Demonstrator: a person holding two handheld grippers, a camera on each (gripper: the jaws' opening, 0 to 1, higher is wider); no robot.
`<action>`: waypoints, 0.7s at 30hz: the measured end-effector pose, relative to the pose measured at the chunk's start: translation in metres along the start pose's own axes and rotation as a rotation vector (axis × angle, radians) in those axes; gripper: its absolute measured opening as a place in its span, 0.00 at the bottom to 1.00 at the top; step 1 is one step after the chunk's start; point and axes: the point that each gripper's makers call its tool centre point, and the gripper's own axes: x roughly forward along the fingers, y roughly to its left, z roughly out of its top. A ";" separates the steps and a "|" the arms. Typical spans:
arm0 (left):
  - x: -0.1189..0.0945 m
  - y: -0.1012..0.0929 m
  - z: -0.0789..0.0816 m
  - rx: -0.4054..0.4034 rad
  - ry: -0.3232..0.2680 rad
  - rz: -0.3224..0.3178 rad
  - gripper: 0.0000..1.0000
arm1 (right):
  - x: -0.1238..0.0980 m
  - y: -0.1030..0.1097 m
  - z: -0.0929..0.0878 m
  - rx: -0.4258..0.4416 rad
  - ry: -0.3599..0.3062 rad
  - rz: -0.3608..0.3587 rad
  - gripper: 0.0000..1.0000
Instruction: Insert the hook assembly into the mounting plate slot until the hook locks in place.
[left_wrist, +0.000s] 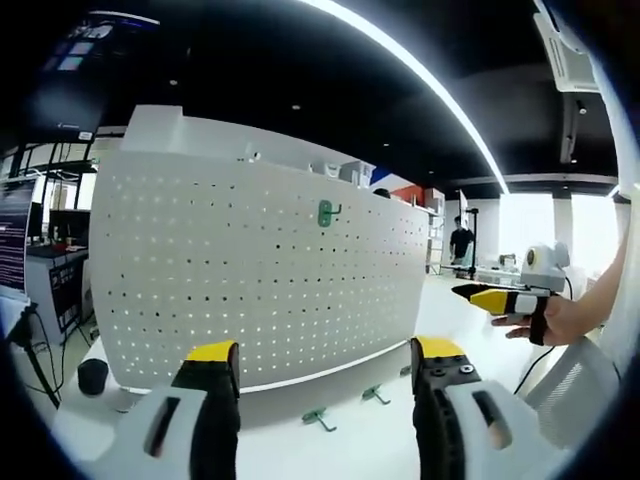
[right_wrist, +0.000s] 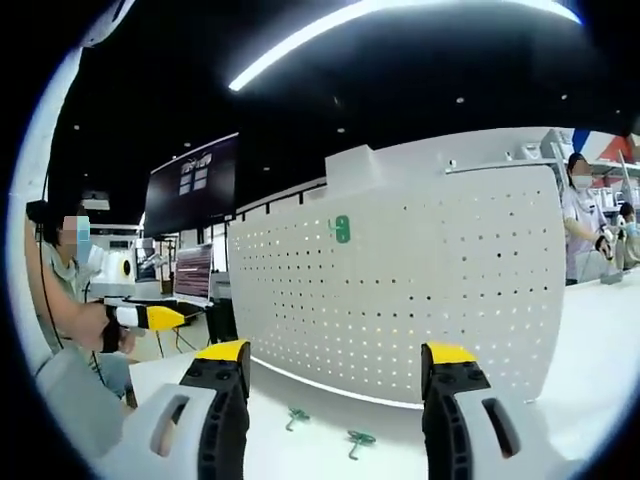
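A white pegboard (left_wrist: 260, 270) stands upright on a white table (left_wrist: 340, 445). One green hook (left_wrist: 327, 212) is already mounted high on the board; in the right gripper view the same hook (right_wrist: 341, 229) sits near the board's (right_wrist: 420, 290) upper left part. Two more green hooks lie loose on the table in front of the board's foot, apart from each other: a near hook (left_wrist: 319, 418) and a far hook (left_wrist: 376, 395) in the left gripper view, and in the right gripper view the pair at (right_wrist: 296, 416) and (right_wrist: 359, 440).

The left gripper (left_wrist: 325, 365) points at the board from a little way back. Its yellow-tipped jaws stand wide apart with nothing between them. The right gripper (right_wrist: 335, 365) faces the board the same way, its jaws also spread and empty.

Each gripper also comes into the other's view: the right gripper (left_wrist: 490, 298), held in a hand (left_wrist: 565, 320), shows at the right of the left gripper view, and the left gripper (right_wrist: 160, 318) shows at the left of the right gripper view.

A small dark cylinder (left_wrist: 92, 376) rests on the table by the board's left end. People stand in the background at the right of the right gripper view.
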 end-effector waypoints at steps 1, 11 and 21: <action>-0.001 0.000 0.000 -0.001 0.000 0.000 0.72 | -0.001 0.001 0.000 0.001 -0.003 0.000 0.68; -0.004 -0.002 -0.003 -0.001 0.008 -0.001 0.72 | -0.005 0.003 -0.001 0.002 -0.016 -0.008 0.68; 0.005 -0.011 -0.009 0.066 0.051 -0.061 0.74 | -0.006 0.002 -0.002 0.005 -0.014 -0.013 0.68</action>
